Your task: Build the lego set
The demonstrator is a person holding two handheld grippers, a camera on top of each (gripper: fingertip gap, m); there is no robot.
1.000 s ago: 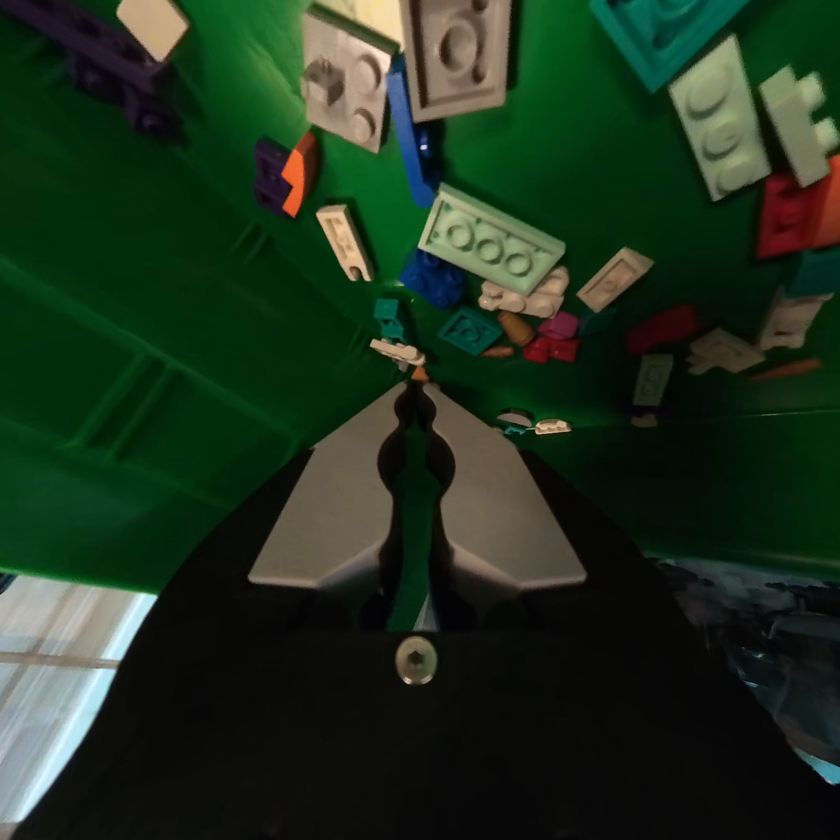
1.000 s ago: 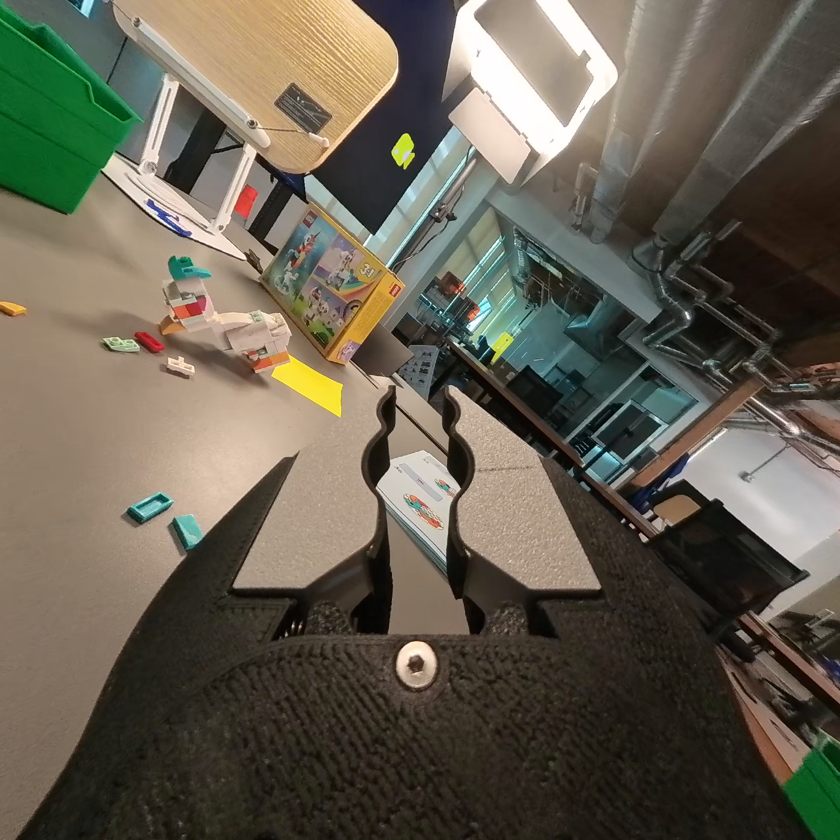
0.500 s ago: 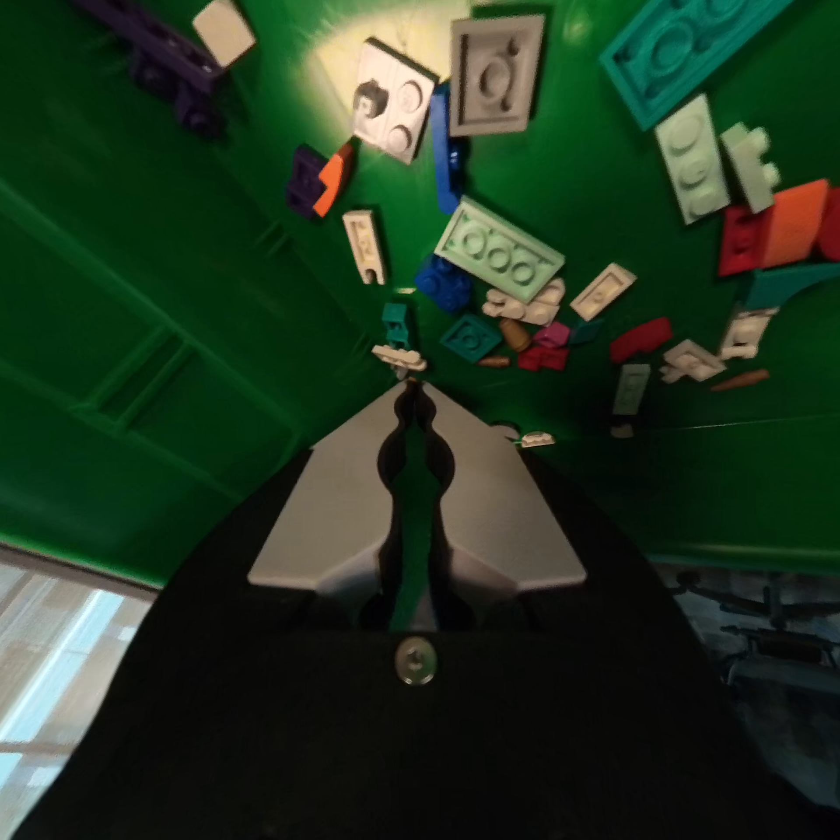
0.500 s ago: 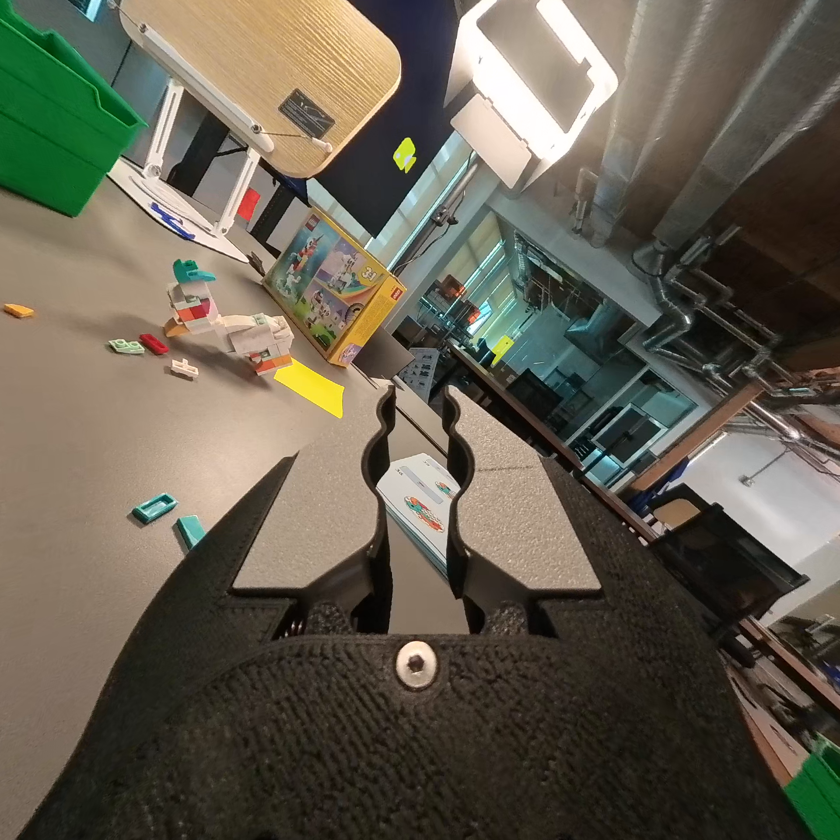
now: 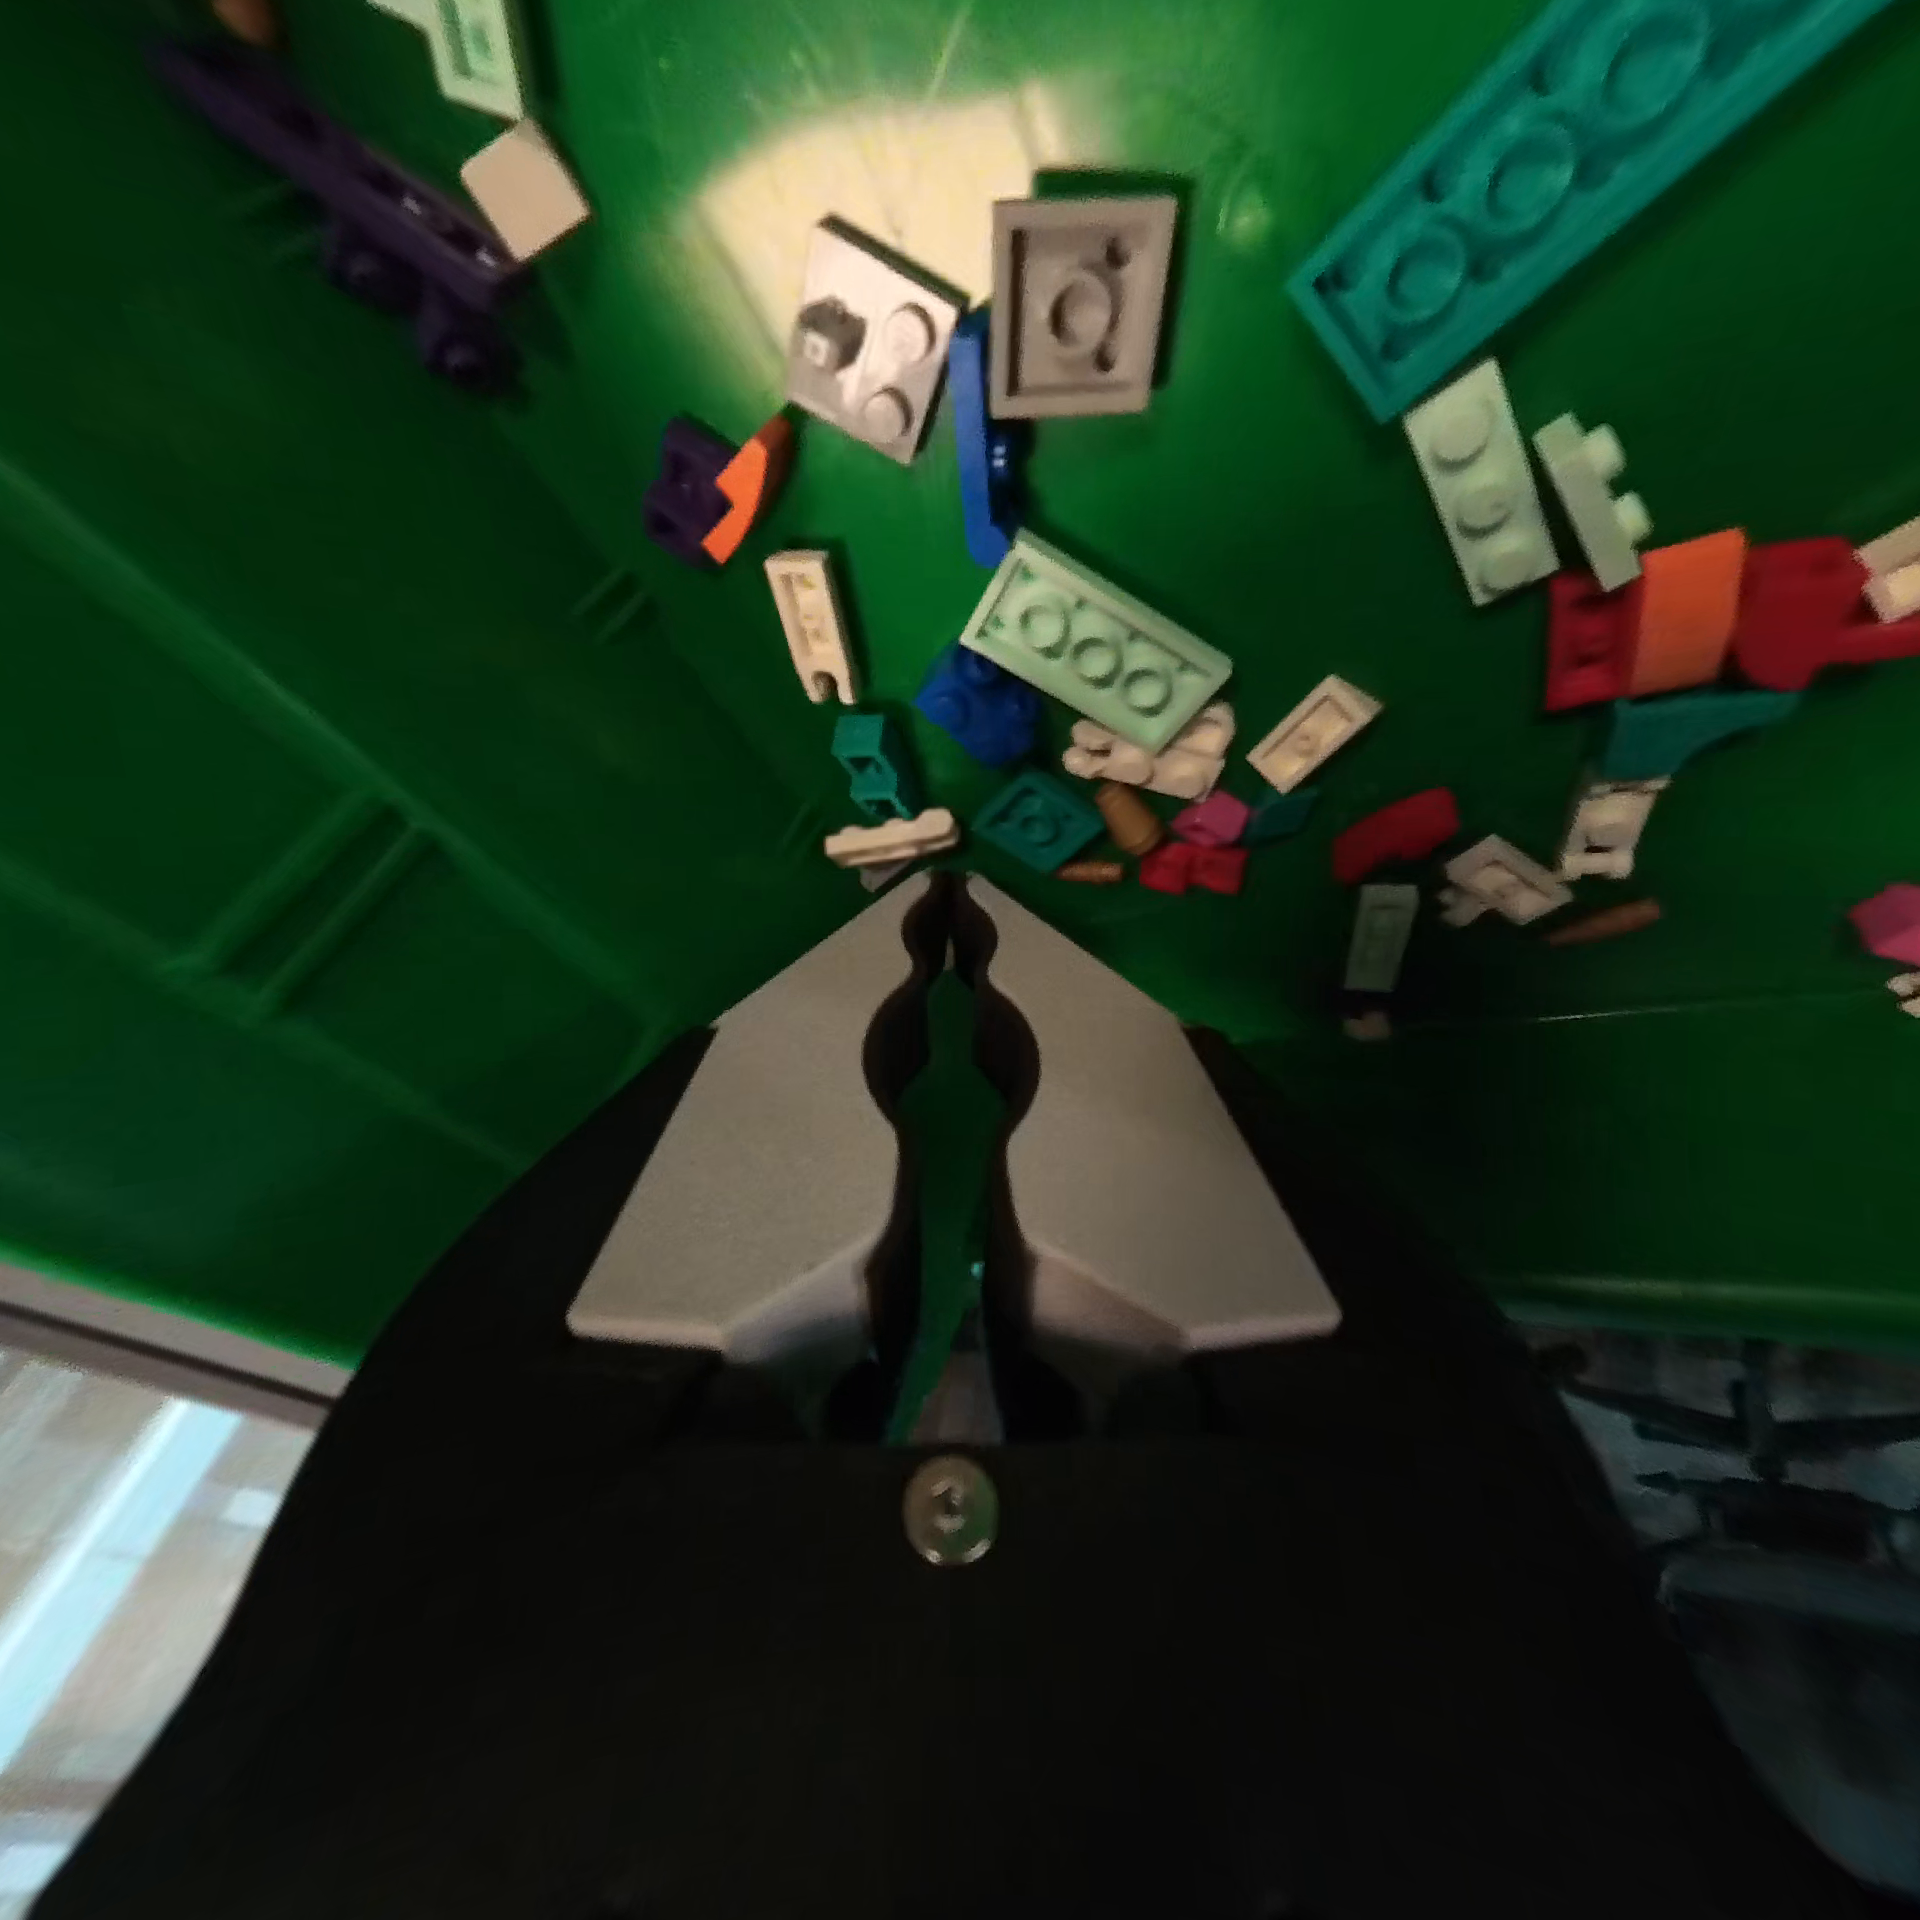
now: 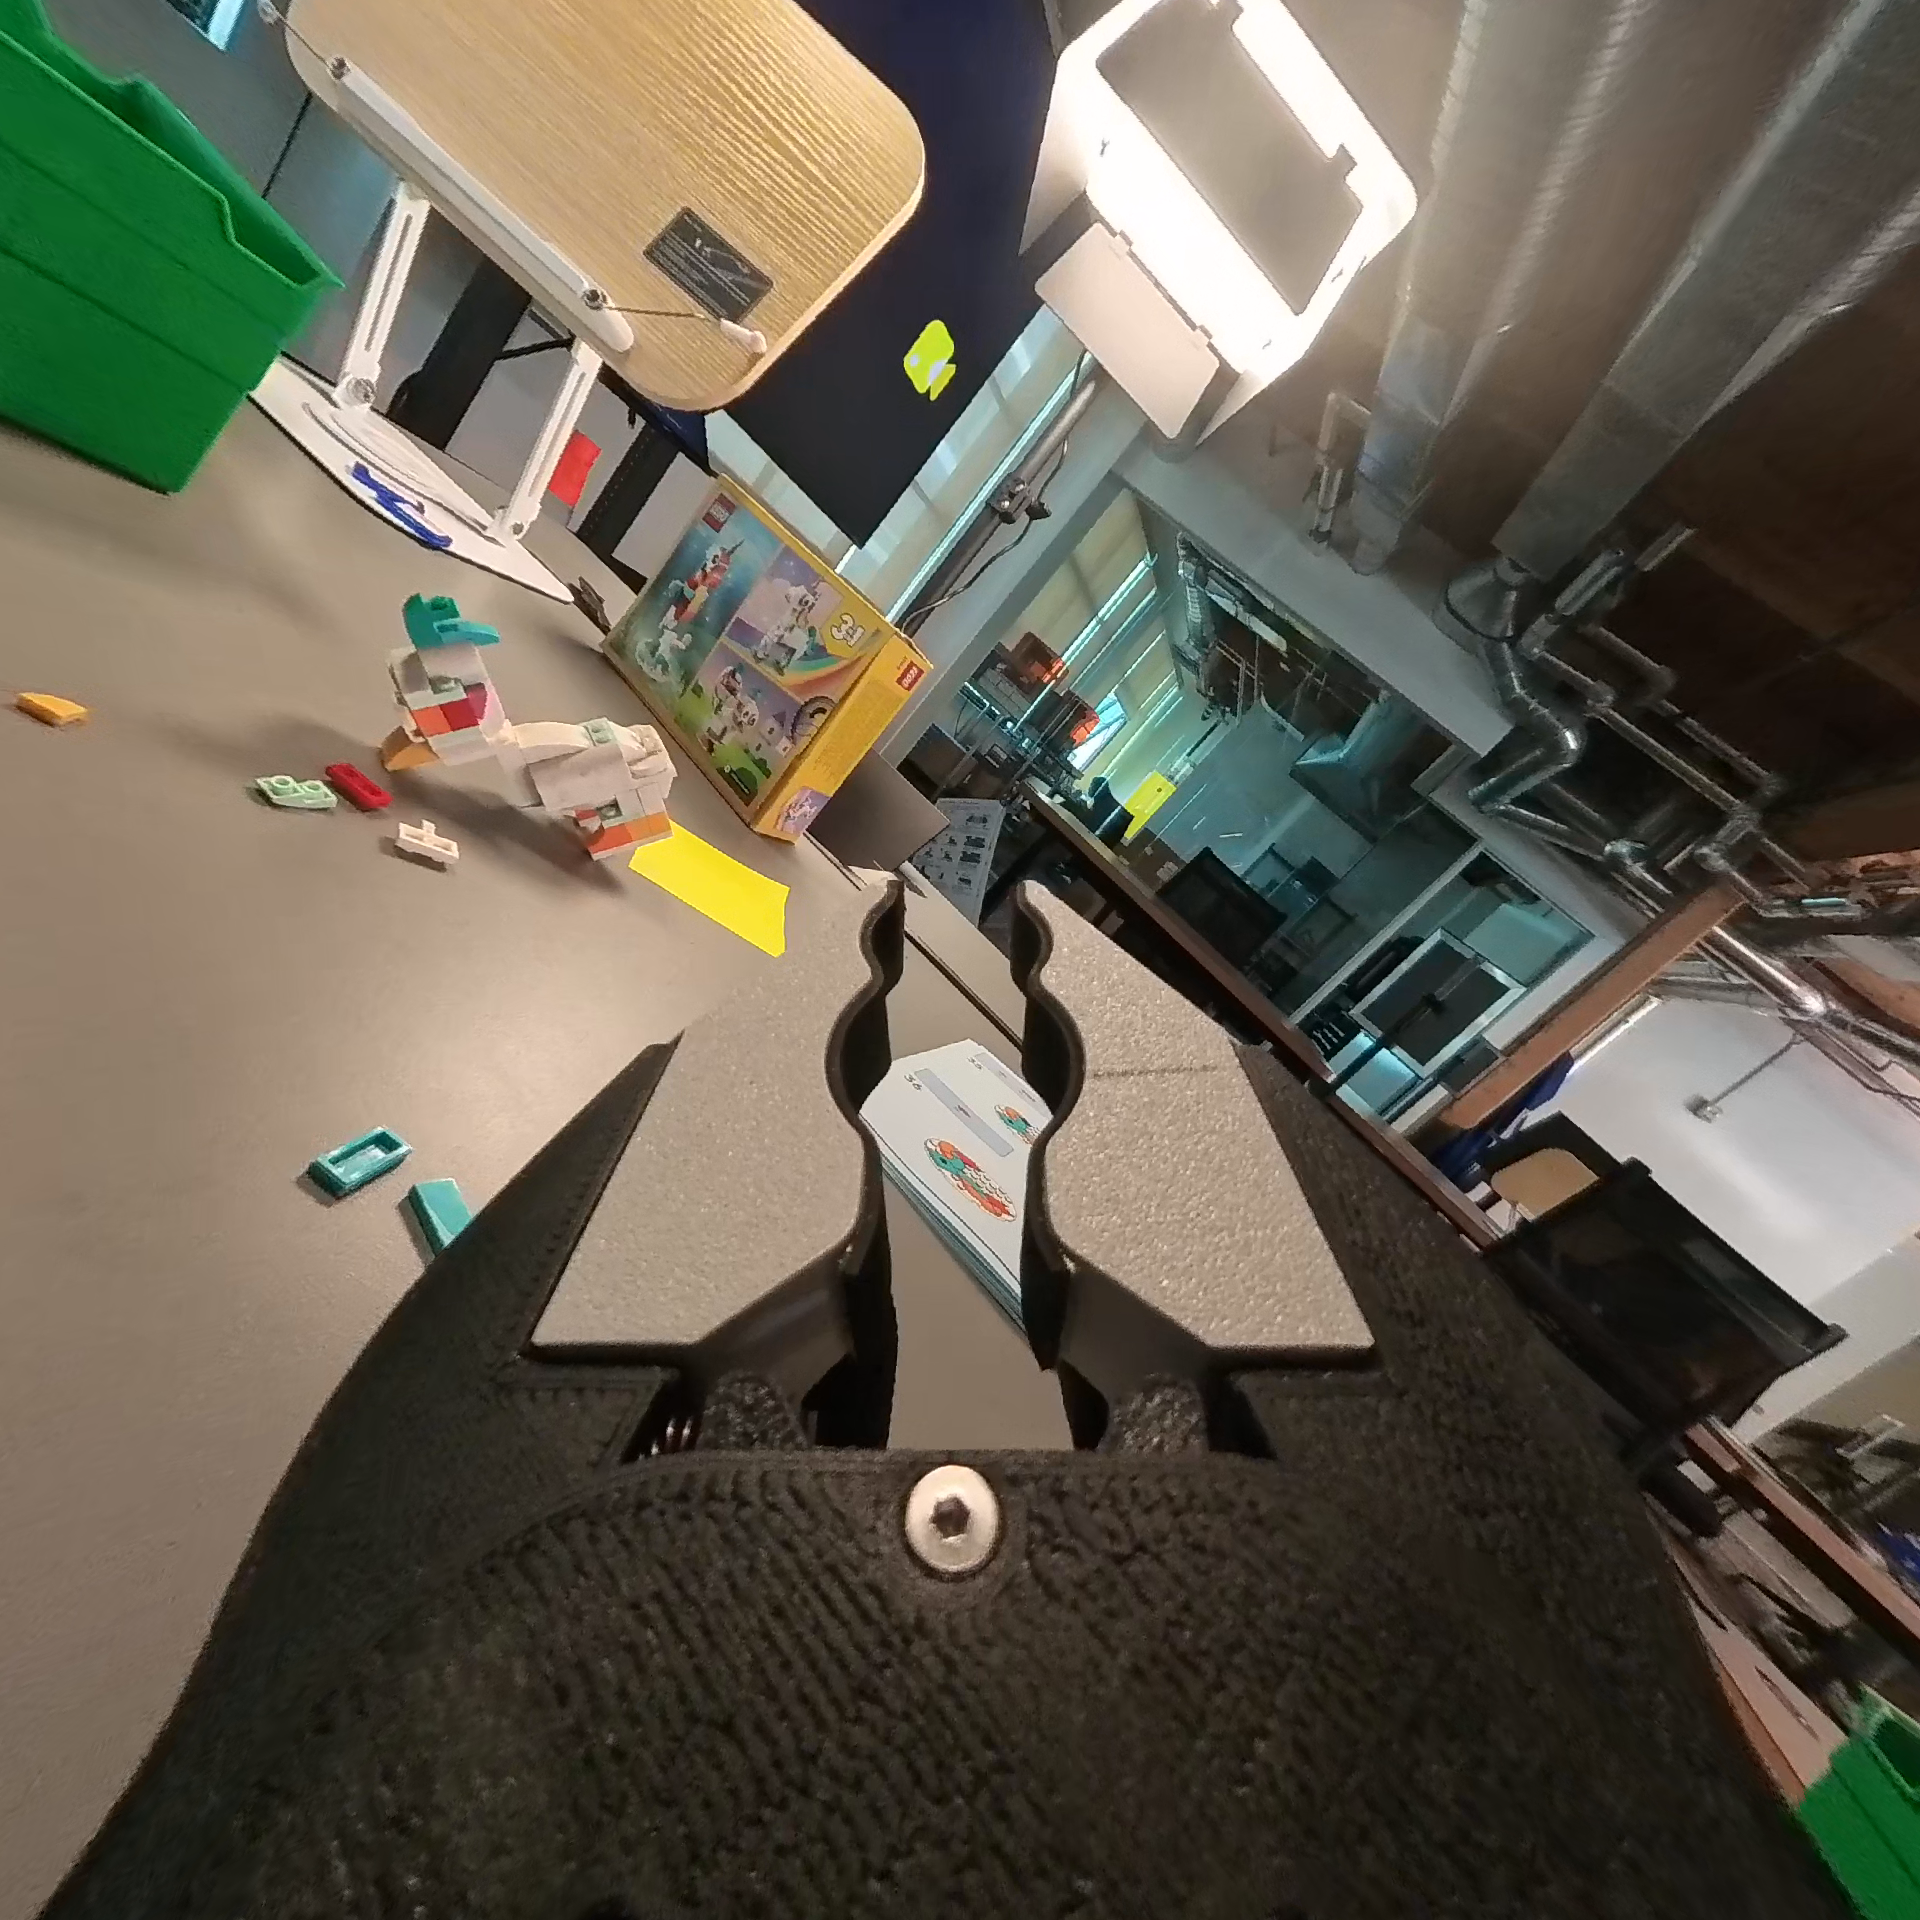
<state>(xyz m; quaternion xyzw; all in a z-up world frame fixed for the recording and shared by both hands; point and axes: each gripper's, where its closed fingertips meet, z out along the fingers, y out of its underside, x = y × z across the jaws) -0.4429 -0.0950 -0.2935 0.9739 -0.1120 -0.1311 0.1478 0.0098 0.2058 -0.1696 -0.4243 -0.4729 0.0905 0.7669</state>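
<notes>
Black textured body, grey fingers [image 6: 644, 1174], silver screw [image 6: 951, 1520]

Left wrist view soft with blur throughout. Teal plate [image 5: 1579, 197] cut by the top and right edges; purple piece [image 5: 353, 197] and pale green piece [image 5: 473, 47] cut at the top. Red and orange bricks [image 5: 1704, 623] running off the right edge. Tiny bits beside the left gripper [image 5: 948, 883] tips too small to identify; whether anything is pinched there not clear. In the right wrist view, booklet [image 6: 966, 1132] mostly hidden behind the right gripper [image 6: 956, 904], teal wedge [image 6: 436, 1210] partly covered, green bin [image 6: 125, 281] cropped at left.
</notes>
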